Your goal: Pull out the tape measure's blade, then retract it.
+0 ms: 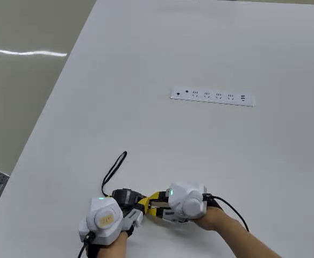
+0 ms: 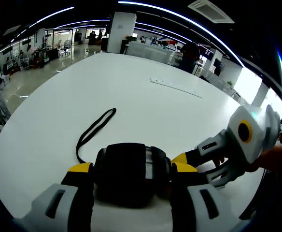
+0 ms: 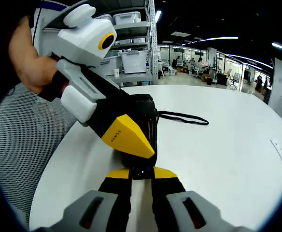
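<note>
Head view: close to the near edge of the white tabletop (image 1: pixel 146 64), 2 hand-held grippers meet at the black, rounded plastic tape measure (image 1: pixel 126 196), which rests on the surface.

Left gripper view: the left gripper (image 2: pixel 132 164) clamps the tape measure's case, with 1 yellow-tipped jaw pressed against each of its 2 sides. The right gripper comes in from the right, its jaws at the case's front.

Right gripper view: the right gripper (image 3: pixel 142 173) has its jaws drawn narrow on a small dark part at the front of the case. This is probably the blade's end hook, though it is too small to tell for certain.

Just beyond the case, its thin black cord wrist strap (image 1: pixel 114 169) lies in a loose loop on the tabletop, trailing toward the left edge. Well apart from it, toward the far edge, a long, flat white power strip (image 1: pixel 212 97) lies roughly parallel to the near edge.

Progress, as judged: no length of blade is seen outside the case, so the task stands at the grasp. The case is braced and the blade's end apparently pinched, with both the pull-out and the retraction left to do.

Count: 1 tape measure, 1 wrist strap, 1 power strip, 2 grippers with 2 jaws each.
</note>
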Demonstrator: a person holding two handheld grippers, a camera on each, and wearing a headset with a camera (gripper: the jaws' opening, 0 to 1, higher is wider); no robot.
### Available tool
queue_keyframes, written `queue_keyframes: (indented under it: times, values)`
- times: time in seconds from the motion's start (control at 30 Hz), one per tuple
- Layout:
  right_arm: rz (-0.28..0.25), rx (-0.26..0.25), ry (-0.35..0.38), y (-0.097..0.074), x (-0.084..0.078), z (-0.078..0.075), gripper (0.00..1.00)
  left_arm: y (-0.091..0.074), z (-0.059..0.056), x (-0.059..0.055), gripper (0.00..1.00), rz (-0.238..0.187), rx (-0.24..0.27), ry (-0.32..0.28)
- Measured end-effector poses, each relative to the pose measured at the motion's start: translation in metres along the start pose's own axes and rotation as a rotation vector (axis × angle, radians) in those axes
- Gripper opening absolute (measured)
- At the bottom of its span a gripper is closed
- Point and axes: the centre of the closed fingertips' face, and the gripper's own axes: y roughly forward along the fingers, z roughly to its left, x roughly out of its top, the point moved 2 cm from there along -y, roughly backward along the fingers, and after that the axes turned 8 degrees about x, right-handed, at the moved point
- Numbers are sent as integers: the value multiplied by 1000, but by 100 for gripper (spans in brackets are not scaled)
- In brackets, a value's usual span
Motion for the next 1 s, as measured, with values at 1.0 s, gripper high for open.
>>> queue_keyframes:
  times: [1.0]
  values:
    - [8, -26, 24, -7, 0, 1, 27, 2, -2, 3, 65, 10, -11, 56]
